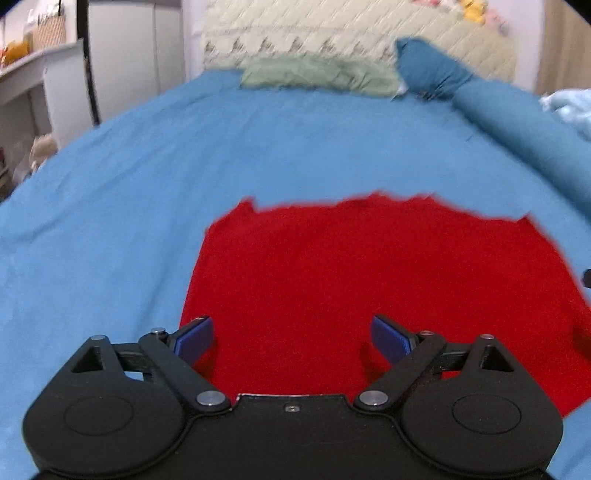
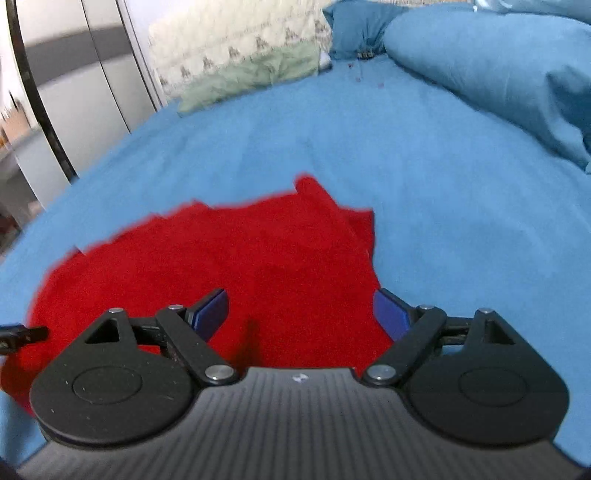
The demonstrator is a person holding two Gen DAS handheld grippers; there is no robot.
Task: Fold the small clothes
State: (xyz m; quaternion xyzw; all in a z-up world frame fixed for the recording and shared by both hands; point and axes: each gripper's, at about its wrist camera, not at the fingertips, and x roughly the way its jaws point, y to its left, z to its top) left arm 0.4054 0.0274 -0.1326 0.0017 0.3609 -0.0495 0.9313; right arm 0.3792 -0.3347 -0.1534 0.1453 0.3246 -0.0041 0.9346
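Observation:
A small red garment lies flat on the blue bedsheet. My left gripper hovers over the garment's near left part, its blue pads wide apart with nothing between them. In the right wrist view the same red garment shows a folded flap at its far right corner. My right gripper stands open over the garment's right edge: one pad is above the red cloth, the other above the blue sheet. A tip of the left gripper pokes in at the left edge.
A pale green cloth and a dark blue pillow lie at the head of the bed before a quilted headboard. A rolled blue duvet runs along the right. White cabinets and a shelf stand to the left.

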